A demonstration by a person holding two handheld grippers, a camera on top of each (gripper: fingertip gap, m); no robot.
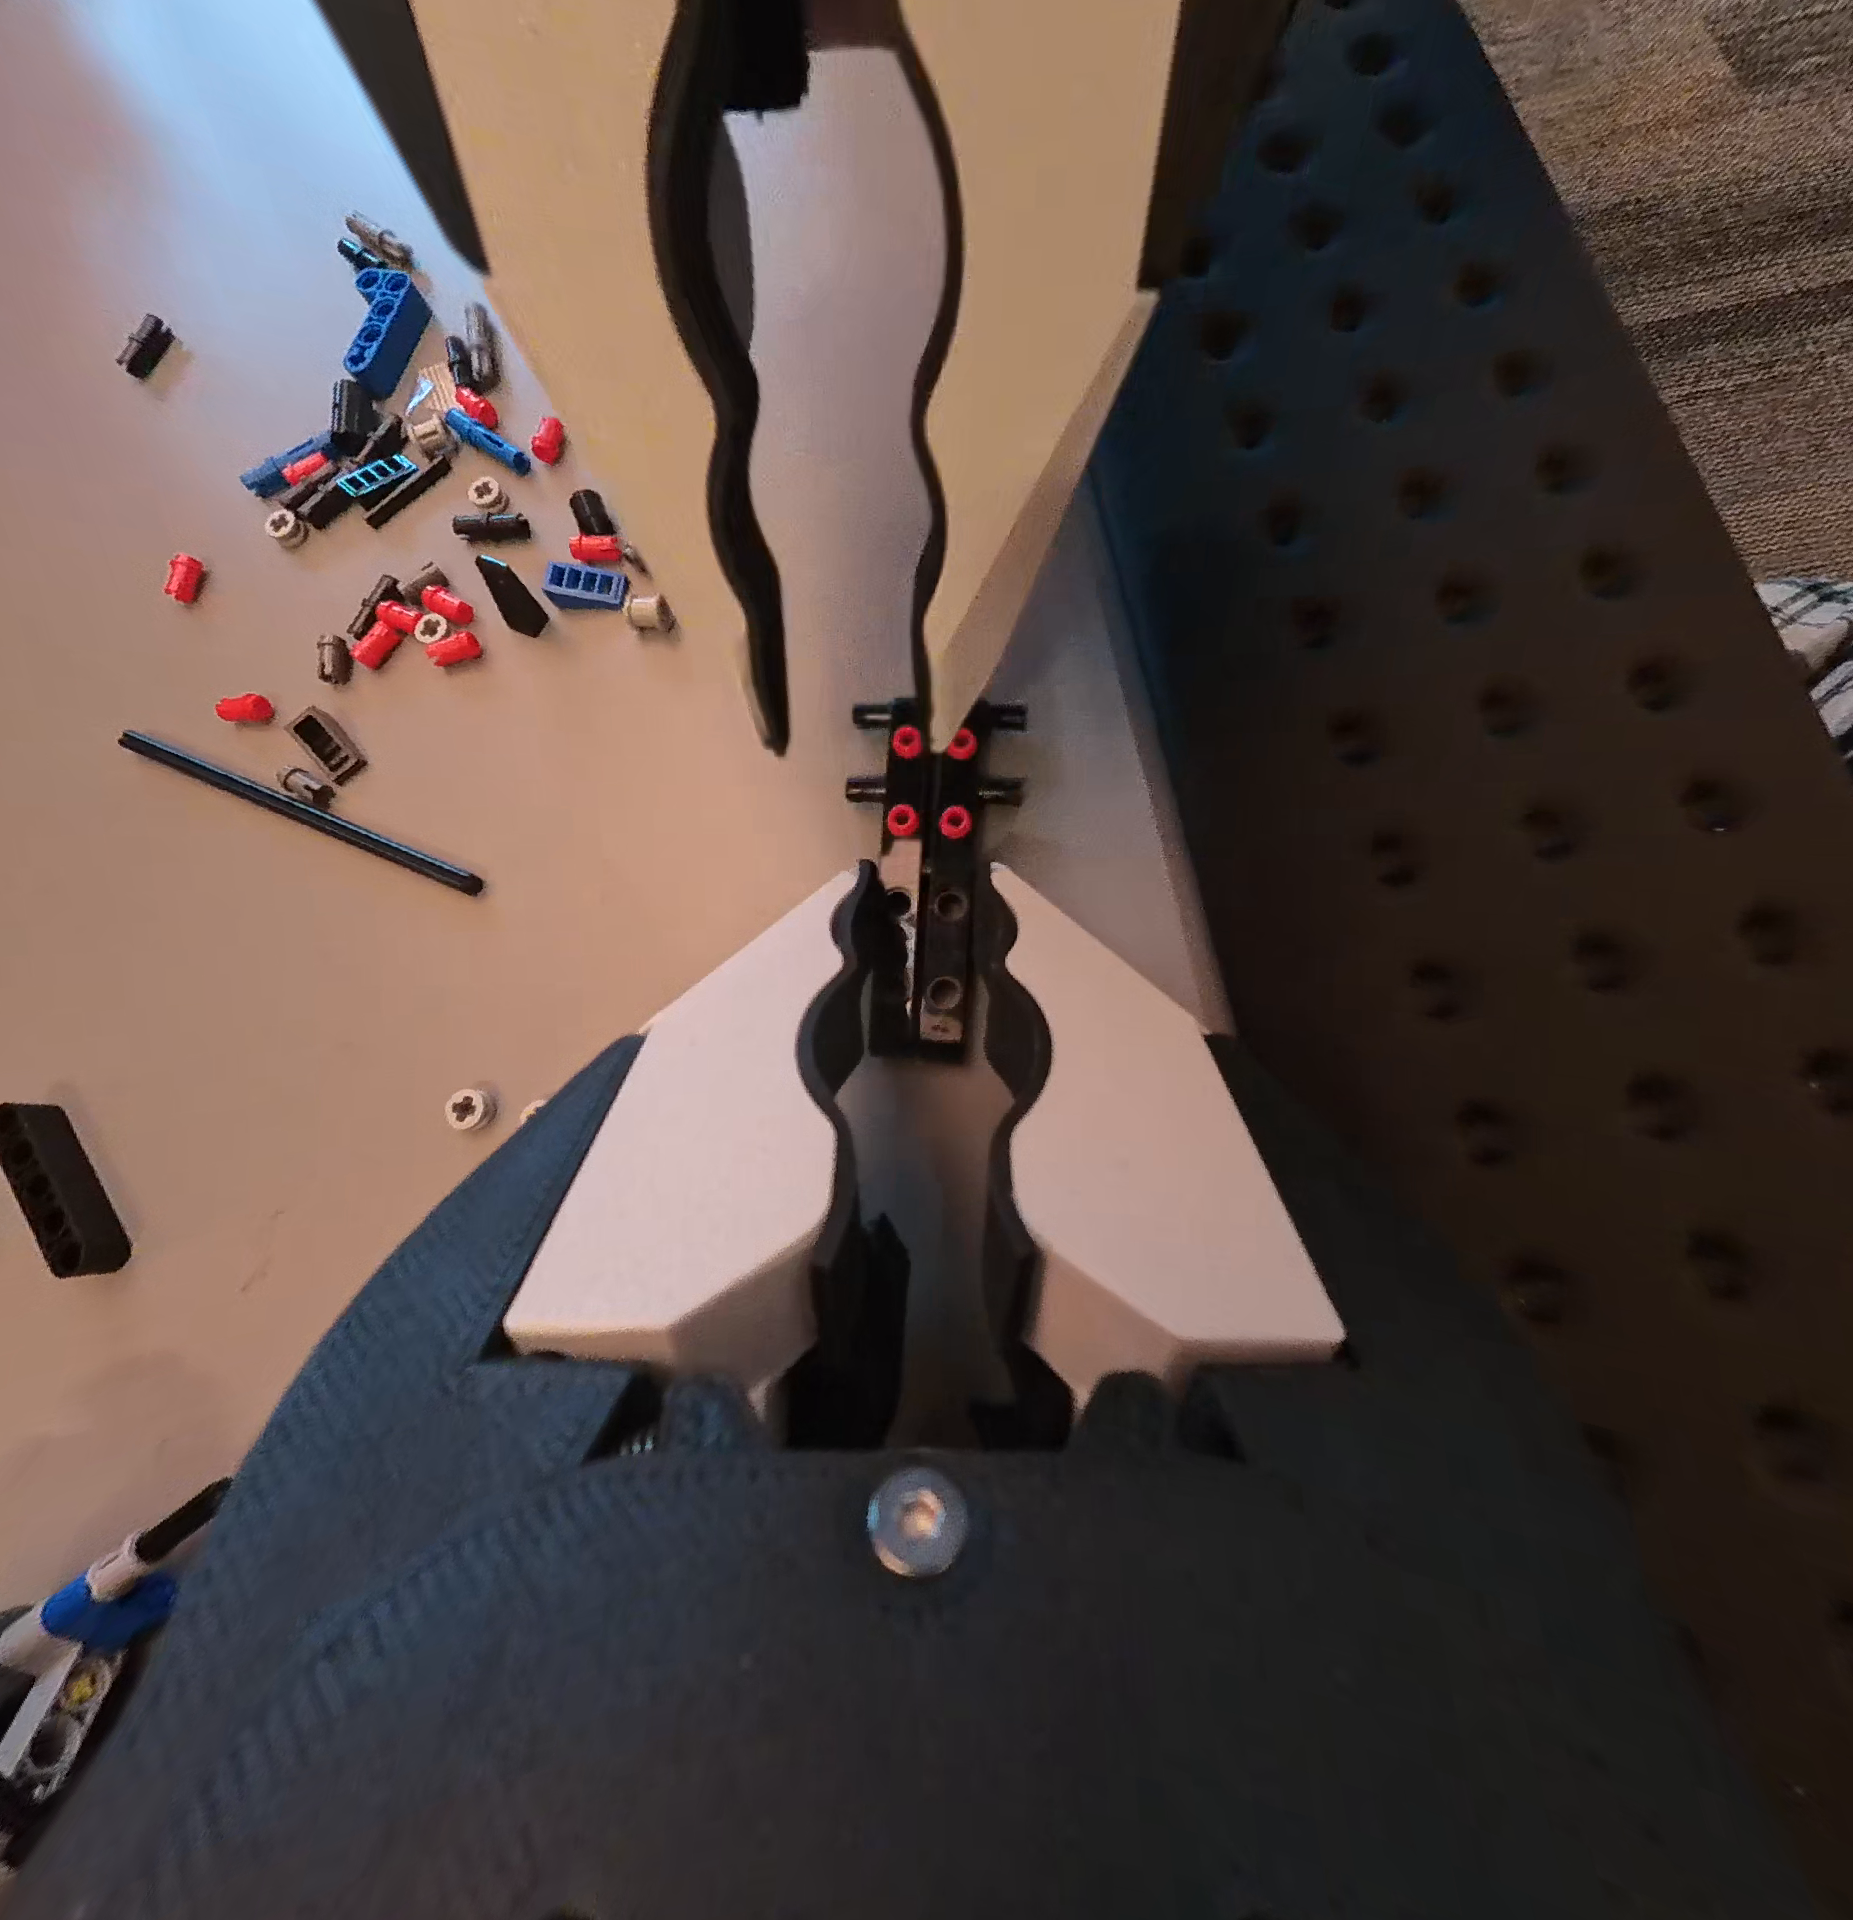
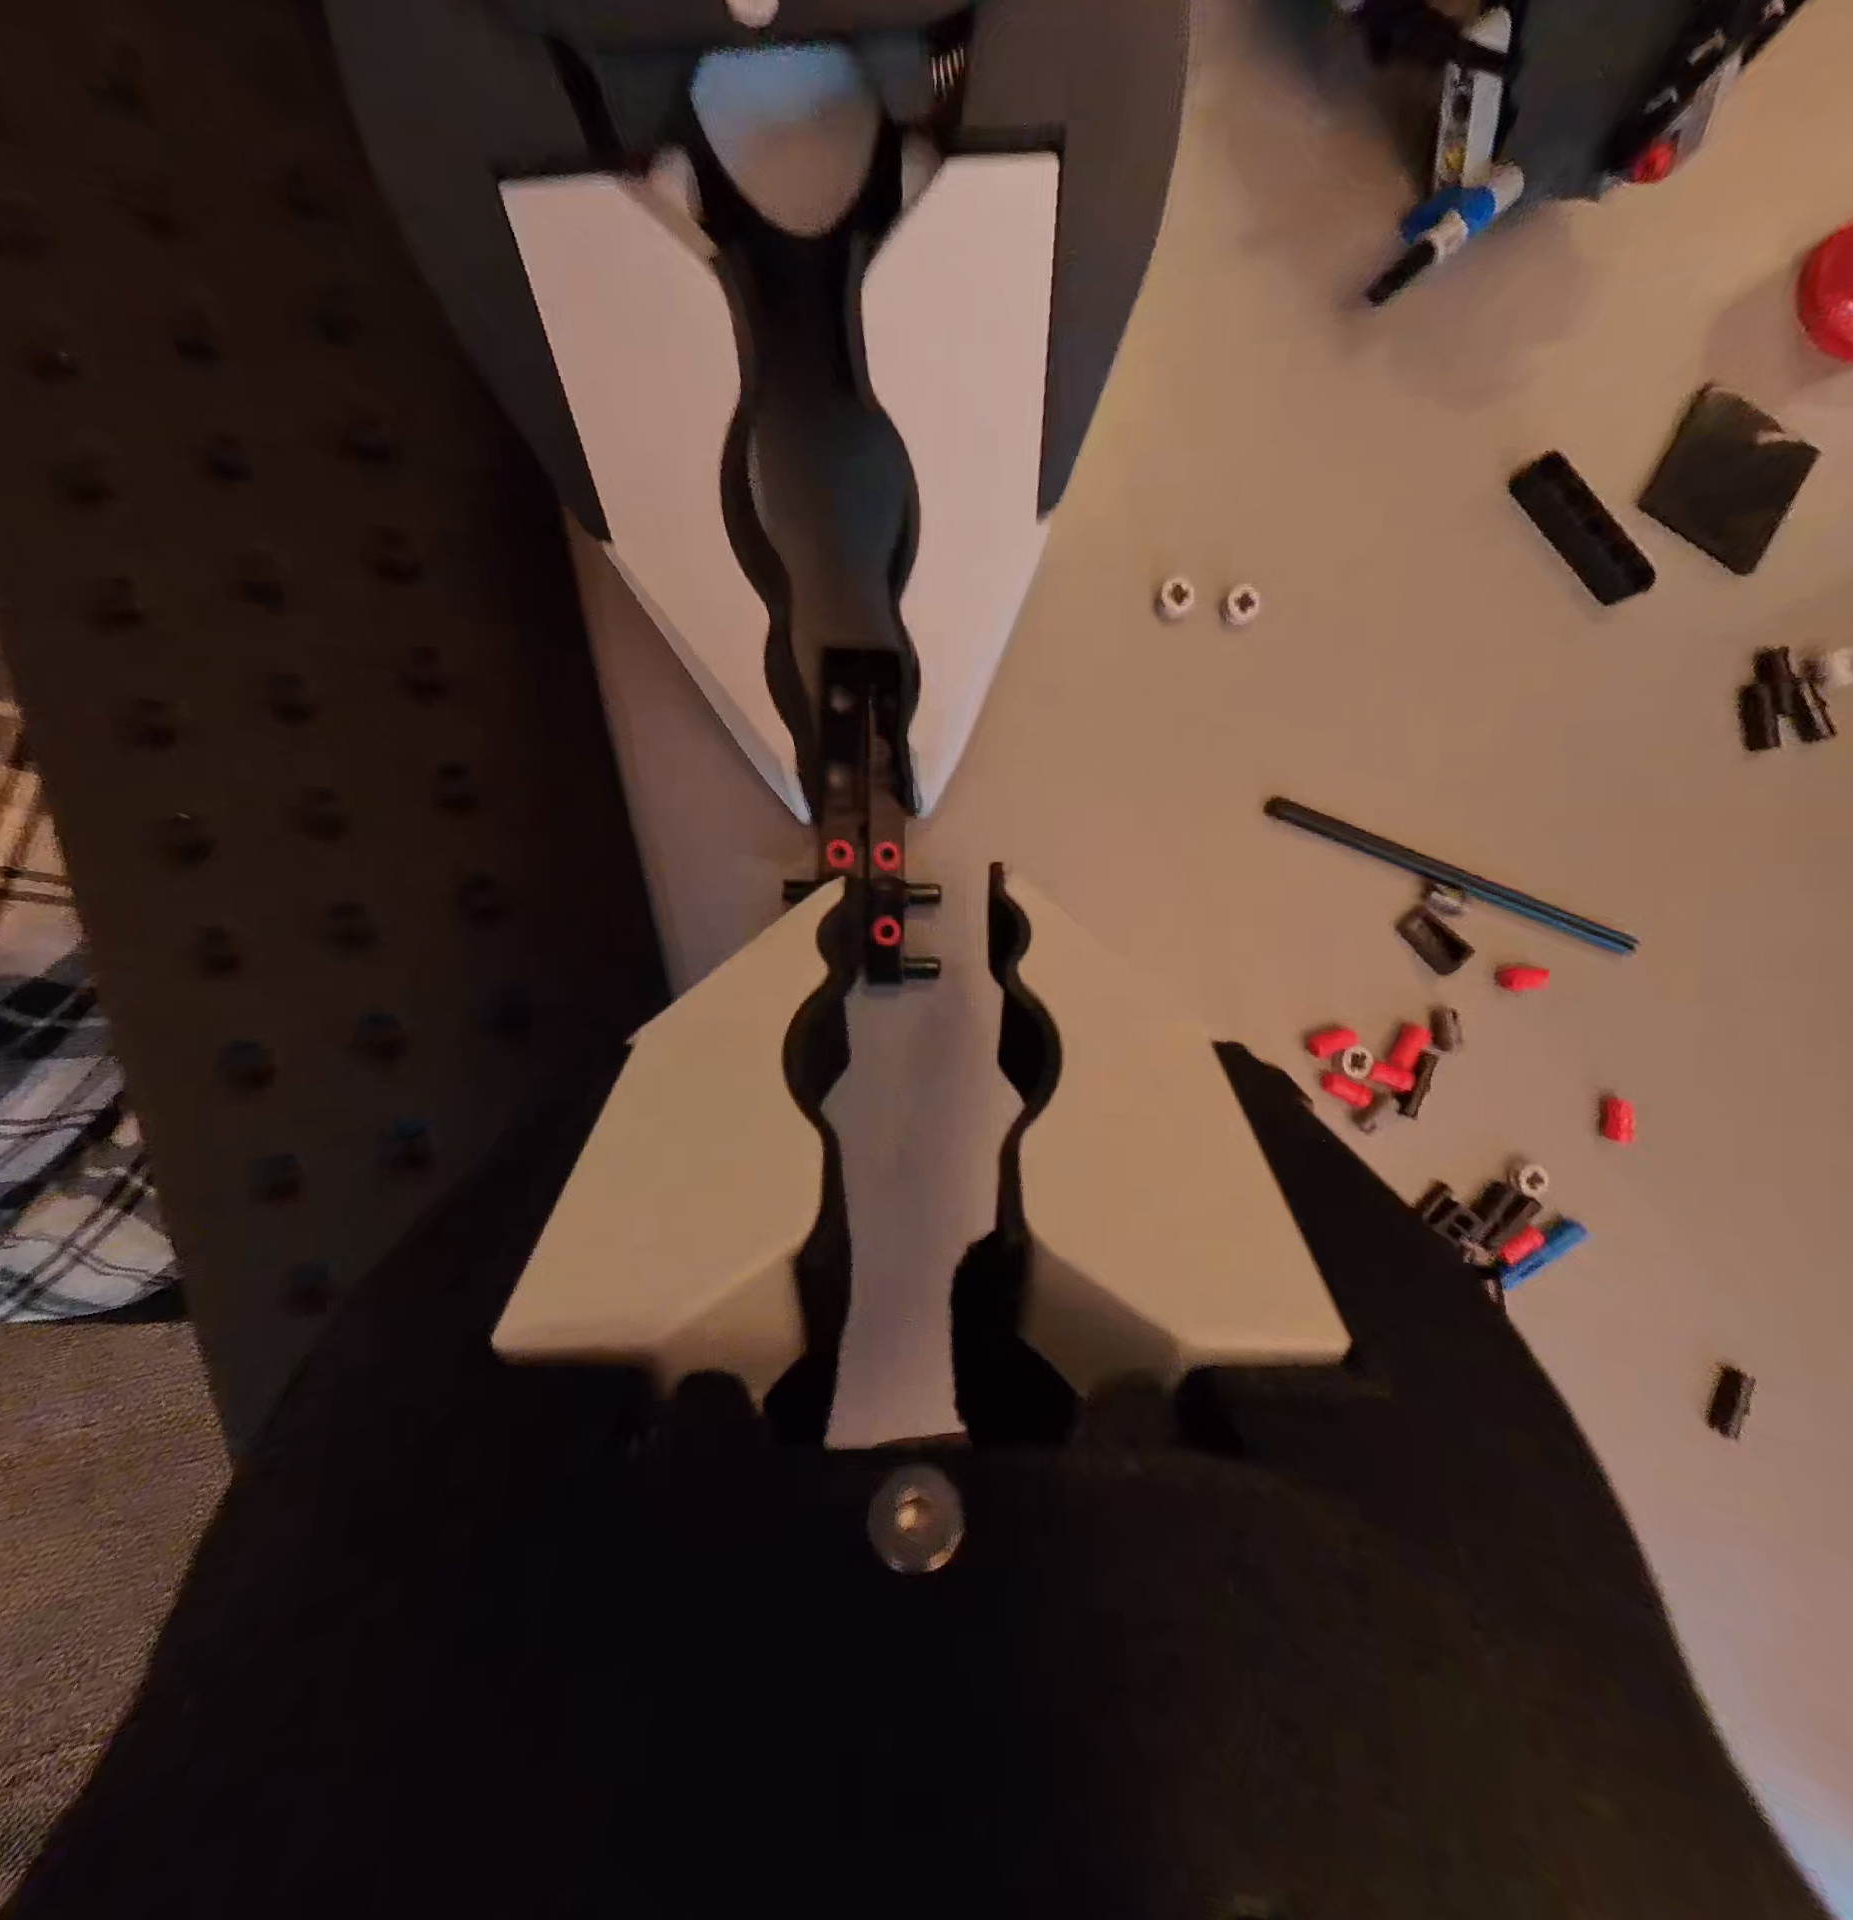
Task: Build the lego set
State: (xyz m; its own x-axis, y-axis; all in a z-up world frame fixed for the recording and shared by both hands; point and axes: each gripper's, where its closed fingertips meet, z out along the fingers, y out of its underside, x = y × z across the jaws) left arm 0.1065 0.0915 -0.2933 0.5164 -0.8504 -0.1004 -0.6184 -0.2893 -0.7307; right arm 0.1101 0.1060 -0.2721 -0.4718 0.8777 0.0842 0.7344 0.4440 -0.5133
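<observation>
The left gripper (image 1: 927, 883) is clamping the paired black beams (image 1: 932, 883) firmly; the right gripper (image 2: 917, 894) is gaping around their red-pinned end — close squarely, pressing both beams flush.

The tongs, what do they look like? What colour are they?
Both look alike. The left tongs have two white wedge-shaped fingers lined with wavy black pads, on a dark ribbed plastic body with one silver screw. The right tongs match them.
</observation>
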